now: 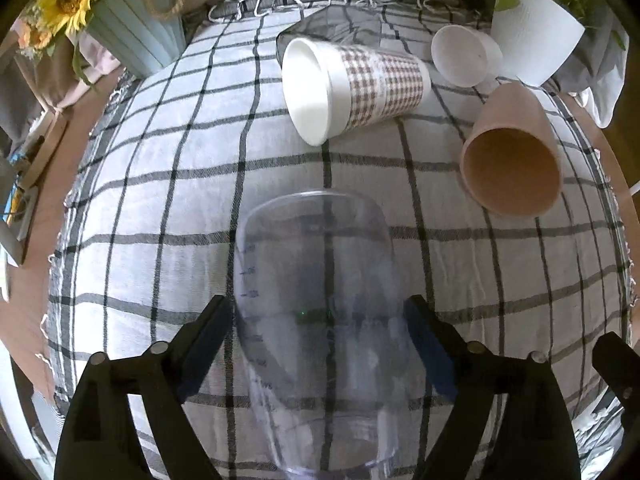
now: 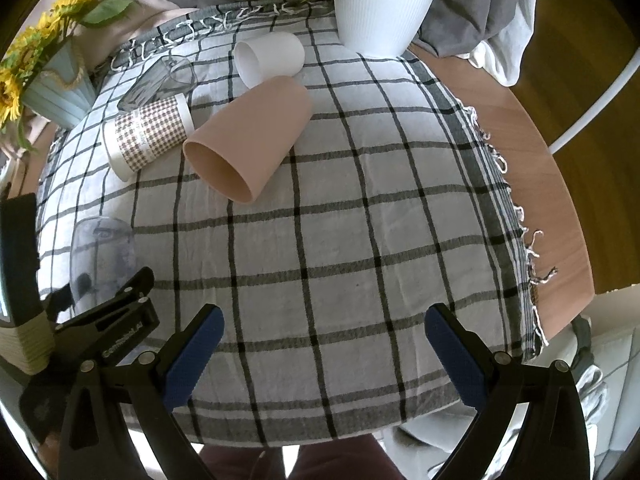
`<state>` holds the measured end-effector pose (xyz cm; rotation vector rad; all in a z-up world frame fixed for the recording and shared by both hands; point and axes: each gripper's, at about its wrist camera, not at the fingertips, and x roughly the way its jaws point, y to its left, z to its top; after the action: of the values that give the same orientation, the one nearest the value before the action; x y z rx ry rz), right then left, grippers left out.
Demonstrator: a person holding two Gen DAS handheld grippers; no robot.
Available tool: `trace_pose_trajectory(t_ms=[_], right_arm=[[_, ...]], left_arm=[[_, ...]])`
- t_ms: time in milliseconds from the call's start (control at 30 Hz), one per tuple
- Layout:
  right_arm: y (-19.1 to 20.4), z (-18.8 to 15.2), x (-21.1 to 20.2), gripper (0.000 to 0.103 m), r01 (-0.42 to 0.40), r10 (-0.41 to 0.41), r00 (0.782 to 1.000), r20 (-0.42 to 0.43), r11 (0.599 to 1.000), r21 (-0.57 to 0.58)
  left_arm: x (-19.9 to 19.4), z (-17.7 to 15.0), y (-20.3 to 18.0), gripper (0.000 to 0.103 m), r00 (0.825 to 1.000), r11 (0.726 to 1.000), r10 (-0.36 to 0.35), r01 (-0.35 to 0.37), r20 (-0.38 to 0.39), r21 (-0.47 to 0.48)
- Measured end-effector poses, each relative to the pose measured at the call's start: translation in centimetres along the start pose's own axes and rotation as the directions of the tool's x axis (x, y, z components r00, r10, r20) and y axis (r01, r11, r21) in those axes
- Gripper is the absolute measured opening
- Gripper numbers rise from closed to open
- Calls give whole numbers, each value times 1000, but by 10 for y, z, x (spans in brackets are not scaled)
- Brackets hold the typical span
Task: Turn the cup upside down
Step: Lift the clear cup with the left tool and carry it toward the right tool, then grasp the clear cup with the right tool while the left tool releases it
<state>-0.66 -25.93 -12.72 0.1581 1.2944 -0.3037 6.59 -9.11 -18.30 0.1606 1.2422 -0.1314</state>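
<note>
While the left hand-held gripper [image 1: 320, 344] holds the clear cup [image 1: 316, 300] between its blue fingers [image 1: 430, 354] above the checked cloth [image 1: 160, 200] on the tabletop [image 2: 560, 200], the right hand-held gripper [image 2: 322, 354] hangs wide apart, with the pink cup [image 2: 252, 130] lying farther off.

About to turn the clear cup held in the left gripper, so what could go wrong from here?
1. The clear cup is smooth plastic between the left gripper fingers; it may slip while turning.
2. The checked cloth is wrinkled, so an inverted rim could rock.
3. The pink cup and gingham cup lie loose on their sides; a wide swing might roll them.
</note>
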Motion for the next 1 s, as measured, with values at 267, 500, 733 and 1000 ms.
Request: trace_pose_trajectory(t_ms=[267,500,733,1000], right_arm=[[-5,-3,-7,101,0,0,1000,1,1000,25],[0,-2,-17,101,-30,30,999,11,999,20],[20,1,-32,101,-82,83,996,44,997,-13],[63,8,-39,101,-149,157,984,79,984,-95]], left_arm=[[-19,-11,3,95,1000,1000,7,-7,-3,-11],[-47,-19,25,98,1000,998,16,-15,23,-62],[-72,-22,56,100,998,990,39,-32,51,-136],[-77,-28,97,101,993,973,106,-94,47,-209]])
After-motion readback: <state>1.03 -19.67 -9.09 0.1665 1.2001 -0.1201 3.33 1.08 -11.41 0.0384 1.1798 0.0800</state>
